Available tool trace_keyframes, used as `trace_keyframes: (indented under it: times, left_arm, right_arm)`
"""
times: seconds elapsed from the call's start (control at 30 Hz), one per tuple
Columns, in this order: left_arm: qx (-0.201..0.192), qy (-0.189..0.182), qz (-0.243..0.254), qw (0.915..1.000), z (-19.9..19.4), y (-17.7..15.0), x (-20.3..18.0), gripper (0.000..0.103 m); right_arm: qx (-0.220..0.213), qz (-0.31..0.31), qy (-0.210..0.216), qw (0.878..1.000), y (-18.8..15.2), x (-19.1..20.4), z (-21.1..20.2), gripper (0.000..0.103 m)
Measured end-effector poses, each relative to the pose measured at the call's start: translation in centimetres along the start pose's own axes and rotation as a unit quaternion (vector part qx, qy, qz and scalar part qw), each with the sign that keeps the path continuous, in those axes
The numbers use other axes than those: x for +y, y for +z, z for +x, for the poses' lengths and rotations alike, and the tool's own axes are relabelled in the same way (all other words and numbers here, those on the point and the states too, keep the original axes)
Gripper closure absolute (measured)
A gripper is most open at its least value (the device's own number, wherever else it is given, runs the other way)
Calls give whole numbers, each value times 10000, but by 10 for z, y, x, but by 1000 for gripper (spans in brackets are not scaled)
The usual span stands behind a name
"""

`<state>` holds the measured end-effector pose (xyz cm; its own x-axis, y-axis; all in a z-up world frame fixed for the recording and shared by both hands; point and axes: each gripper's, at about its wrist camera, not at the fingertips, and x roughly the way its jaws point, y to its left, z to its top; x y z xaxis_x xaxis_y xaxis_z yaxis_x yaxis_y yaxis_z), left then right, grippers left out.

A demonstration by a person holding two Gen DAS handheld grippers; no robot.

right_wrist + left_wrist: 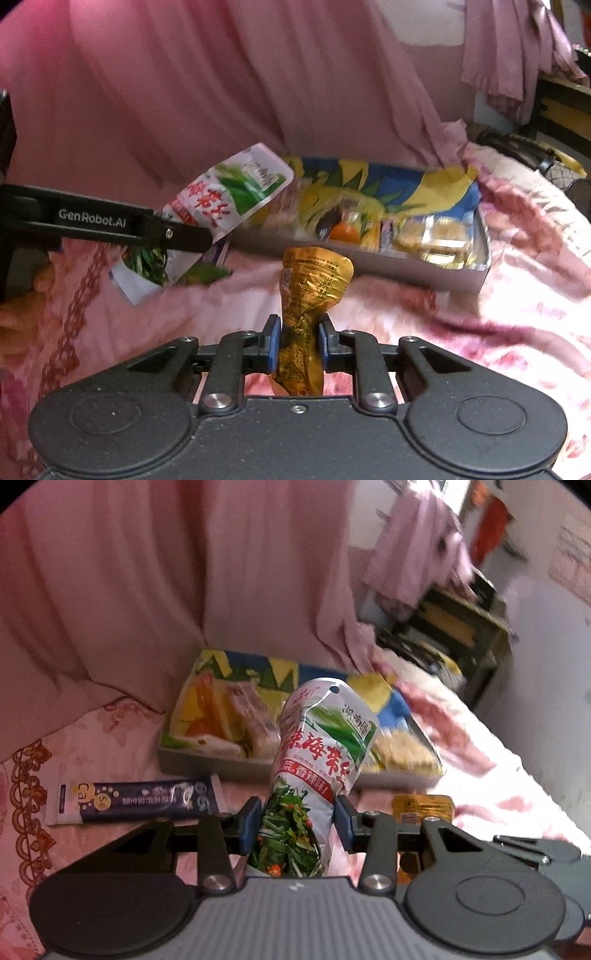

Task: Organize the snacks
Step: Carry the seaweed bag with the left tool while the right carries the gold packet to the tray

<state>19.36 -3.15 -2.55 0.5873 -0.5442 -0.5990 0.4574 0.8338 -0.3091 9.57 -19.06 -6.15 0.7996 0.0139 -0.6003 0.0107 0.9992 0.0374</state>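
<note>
Both hands were loaded: the left gripper (297,823) pinched a white-and-green seaweed snack pouch (317,760) with red Chinese lettering, the right gripper (297,345) clamped a crinkled gold foil packet (308,295), both just short of the grey snack-filled tray (461,278) on the pink floral bed. Next move, I'd judge: carry over the tray and release. "GenRobot.AI" read on the left gripper's arm.

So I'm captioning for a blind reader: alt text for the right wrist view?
The right claw grips a gold packet above a pink floral cloth. Left, the other claw holds a seaweed packet near a tray of snacks.
</note>
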Motion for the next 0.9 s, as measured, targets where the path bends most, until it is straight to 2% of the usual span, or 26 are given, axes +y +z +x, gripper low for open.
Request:
trace_keyframes:
  times: [0.27, 0.4, 0.6, 0.9]
  left_arm:
    - [-655, 254, -532, 9961, 14, 38, 6, 57]
    - [-553, 295, -758, 9952, 38, 53, 13, 57]
    - [-574, 350, -746, 9949, 73, 59, 13, 57]
    - [-681, 290, -221, 9970, 107, 57, -7, 57]
  right_arm:
    - [-851, 408, -41, 9955, 43, -29, 8, 81]
    - [-1094, 784, 2, 9909, 61, -45, 20, 81]
    - [-1148, 1028, -110, 9880, 73, -60, 45, 81]
    - [-917, 1504, -240, 9841, 73, -85, 79, 81]
